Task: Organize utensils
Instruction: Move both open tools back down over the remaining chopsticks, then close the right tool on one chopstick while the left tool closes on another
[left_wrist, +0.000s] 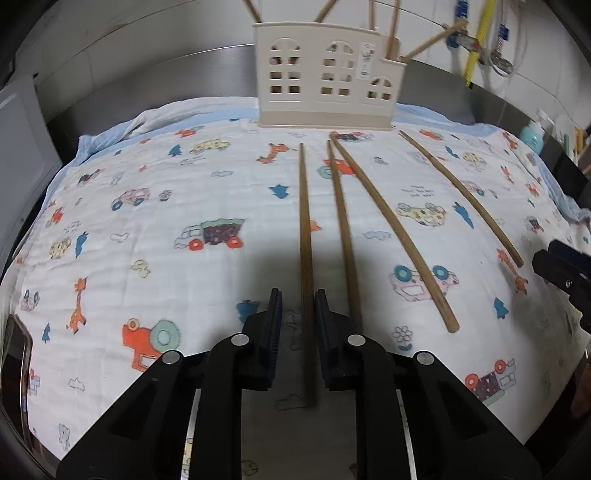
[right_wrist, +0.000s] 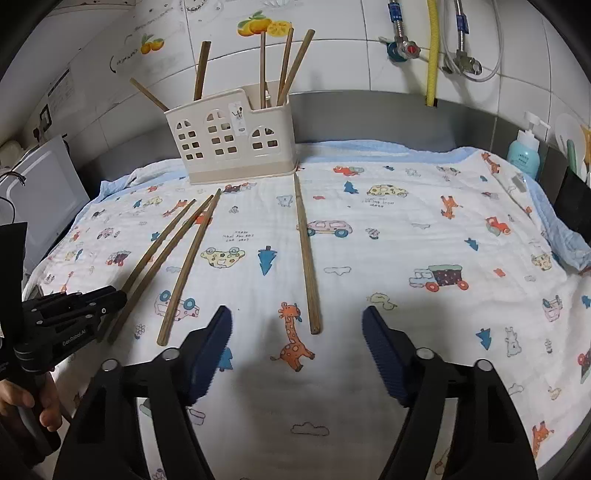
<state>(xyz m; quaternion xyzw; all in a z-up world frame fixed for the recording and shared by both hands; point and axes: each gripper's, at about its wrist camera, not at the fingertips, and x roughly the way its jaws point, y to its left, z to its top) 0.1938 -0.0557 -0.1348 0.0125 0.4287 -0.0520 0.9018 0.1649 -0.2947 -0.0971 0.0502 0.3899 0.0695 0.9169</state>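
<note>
Four brown chopsticks lie on the cartoon-print cloth (left_wrist: 147, 229) in front of the cream house-shaped holder (left_wrist: 325, 85), which holds several more chopsticks (right_wrist: 201, 70). My left gripper (left_wrist: 298, 295) sits low over the near end of the leftmost chopstick (left_wrist: 306, 240). The stick runs between its narrowly parted jaws, with a gap showing on the left side. Beside it lie a second (left_wrist: 341, 229), a third (left_wrist: 391, 229) and a far right one (left_wrist: 461, 195). My right gripper (right_wrist: 297, 314) stands open over the cloth, just behind the near tip of the lone chopstick (right_wrist: 306, 254).
A teal soap bottle (right_wrist: 524, 151) stands at the back right, near a black box (right_wrist: 576, 199). A white appliance (right_wrist: 44, 199) sits off the cloth's left edge. Pipes and valves (right_wrist: 430, 51) hang on the tiled wall. A person's hand (right_wrist: 22, 402) holds the left gripper's handle.
</note>
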